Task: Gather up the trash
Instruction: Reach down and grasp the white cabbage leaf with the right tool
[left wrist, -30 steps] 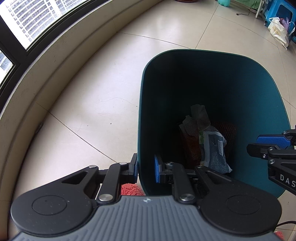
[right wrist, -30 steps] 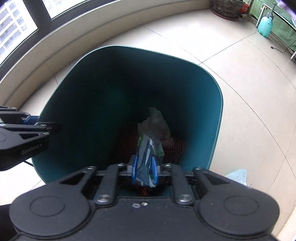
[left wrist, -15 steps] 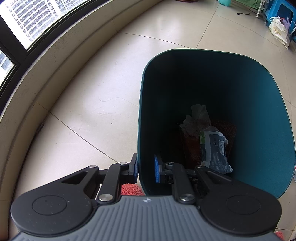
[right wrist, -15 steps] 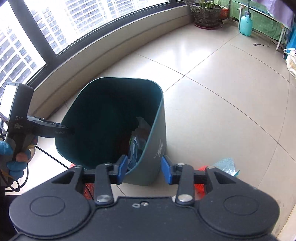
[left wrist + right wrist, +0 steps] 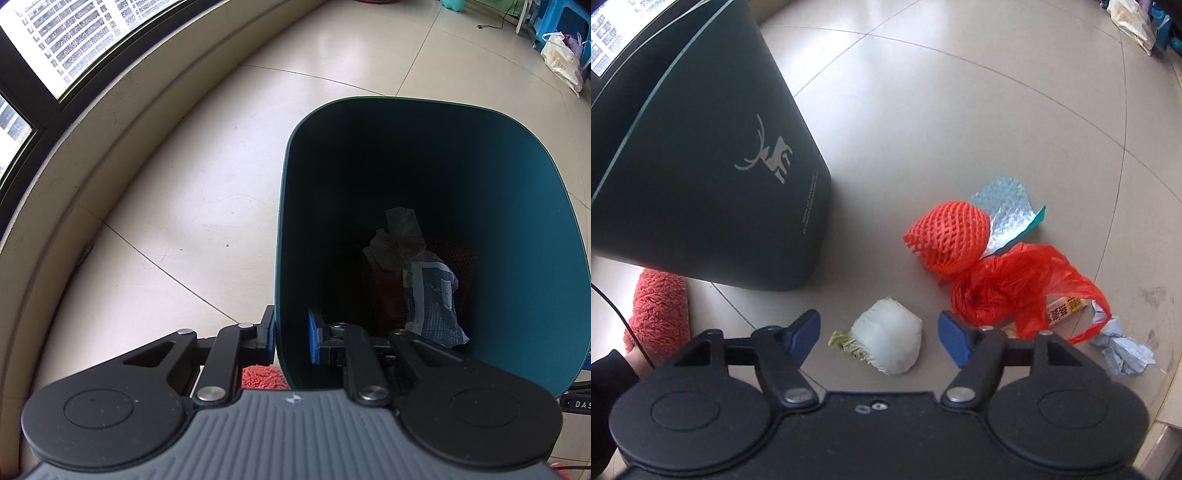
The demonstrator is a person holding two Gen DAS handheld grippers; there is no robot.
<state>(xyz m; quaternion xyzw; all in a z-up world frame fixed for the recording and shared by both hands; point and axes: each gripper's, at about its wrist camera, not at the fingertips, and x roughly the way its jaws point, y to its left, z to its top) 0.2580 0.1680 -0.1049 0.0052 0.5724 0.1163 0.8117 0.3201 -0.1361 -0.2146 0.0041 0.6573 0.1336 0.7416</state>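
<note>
My left gripper (image 5: 291, 338) is shut on the near wall of the dark teal trash bin (image 5: 517, 206). Inside the bin lie a printed wrapper (image 5: 434, 299) and crumpled paper (image 5: 395, 236). In the right wrist view the bin (image 5: 701, 166) stands at the left. My right gripper (image 5: 879, 338) hangs low over the floor with its jaws opening, not touching anything. A white cabbage stump (image 5: 886, 341) lies on the floor between its fingers. Right of it lie an orange foam net (image 5: 947, 234), a red plastic bag (image 5: 1015, 288), a silver foil piece (image 5: 1004, 210) and a grey paper wad (image 5: 1123, 352).
A red fluffy slipper (image 5: 659, 310) sits by the bin's base at the left, with a black cable across it. A low curved wall (image 5: 122, 110) under windows runs along the left. White bags (image 5: 561, 62) stand far off at the upper right.
My right gripper let go of the printed wrapper inside the bin, swung out to the right and down beside the bin, and opened wide over the cabbage stump. The left gripper stayed put.
</note>
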